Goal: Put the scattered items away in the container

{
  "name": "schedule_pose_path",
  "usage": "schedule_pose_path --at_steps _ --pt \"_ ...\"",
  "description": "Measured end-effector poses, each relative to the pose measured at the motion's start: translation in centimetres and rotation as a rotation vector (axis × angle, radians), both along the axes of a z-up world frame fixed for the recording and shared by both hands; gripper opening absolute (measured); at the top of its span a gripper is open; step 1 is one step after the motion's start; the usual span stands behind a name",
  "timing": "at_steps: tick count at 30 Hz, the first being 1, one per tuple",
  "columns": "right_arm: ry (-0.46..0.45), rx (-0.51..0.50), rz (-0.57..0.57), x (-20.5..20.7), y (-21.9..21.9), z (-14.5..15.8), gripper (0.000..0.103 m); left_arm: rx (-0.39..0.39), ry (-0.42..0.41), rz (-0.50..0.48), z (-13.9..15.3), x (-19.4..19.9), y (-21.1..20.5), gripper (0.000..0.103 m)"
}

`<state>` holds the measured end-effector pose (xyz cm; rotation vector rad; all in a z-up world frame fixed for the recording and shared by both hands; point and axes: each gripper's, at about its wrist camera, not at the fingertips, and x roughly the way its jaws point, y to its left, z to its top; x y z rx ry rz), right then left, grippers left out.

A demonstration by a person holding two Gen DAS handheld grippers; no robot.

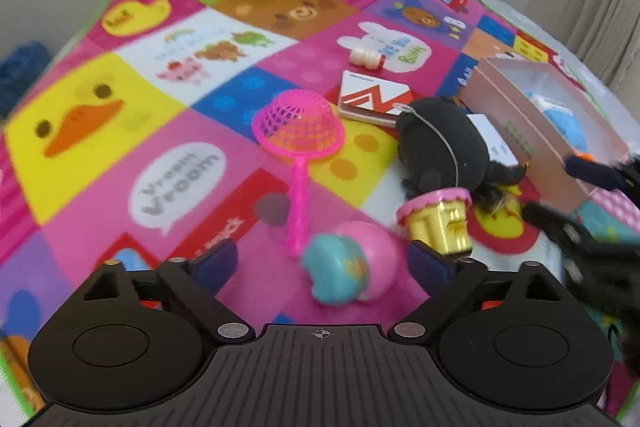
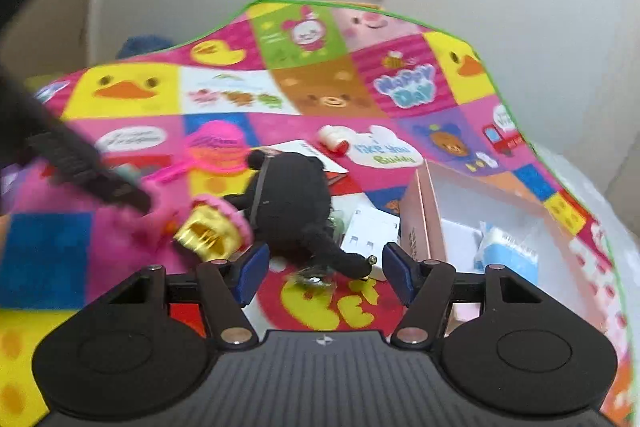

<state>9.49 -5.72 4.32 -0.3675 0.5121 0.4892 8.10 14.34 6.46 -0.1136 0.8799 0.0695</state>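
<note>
While both tongs stand wide open and empty, the toys lie scattered on the patterned mat [image 1: 152, 131].

Between the left tongs [image 1: 322, 265] a pink-and-teal toy [image 1: 350, 273] is seen, blurred; the pink strainer [image 1: 298, 127] and red-white card box [image 1: 374, 97] show plainly here only. Under the right tongs [image 2: 324, 269] the black plush [image 2: 294, 203] is framed. The pink container [image 2: 416, 223], right of the plush, is seen to hold a blue-white item [image 2: 506, 251].

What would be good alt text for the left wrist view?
The open left gripper hovers over a pink and teal toy on a colourful cartoon play mat. Beyond lie a pink toy net, a black plush, a gold cupcake toy and a pink box.
</note>
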Motion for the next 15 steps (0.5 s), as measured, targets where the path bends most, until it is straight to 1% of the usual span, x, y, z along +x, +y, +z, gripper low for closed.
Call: schedule_pose_path --at_steps 2,4,5,6,7,9,12,15 --pt "0.035 0.021 -0.041 2.2 0.8 -1.2 0.063 -0.016 -0.001 0.035 0.5 -0.4 -0.1 0.099" --pt "0.108 0.017 -0.055 4.1 1.5 -2.6 0.062 -0.016 -0.005 0.044 1.3 -0.9 -0.2 0.1" --pt "0.139 0.003 -0.061 4.8 1.8 -3.2 0.047 0.001 -0.014 0.036 1.7 -1.1 -0.4 0.101" --pt "0.147 -0.01 -0.065 5.1 1.9 -3.5 0.035 0.024 -0.025 0.021 2.0 -1.3 -0.7 0.101" --pt "0.144 -0.015 -0.061 5.0 1.7 -3.5 0.031 0.05 -0.037 0.006 2.3 -1.5 -1.0 0.101" --pt "0.156 -0.008 -0.023 4.2 0.8 -2.7 0.028 0.079 -0.043 -0.004 2.3 -1.6 -1.5 0.102" --pt "0.168 -0.046 0.078 1.9 -0.4 -1.3 0.028 0.039 0.007 0.005 1.3 -1.1 -2.0 0.102" --pt "0.231 -0.087 0.23 -1.5 -2.0 0.2 0.028 -0.007 0.092 -0.006 -0.7 0.0 -3.0 0.102"
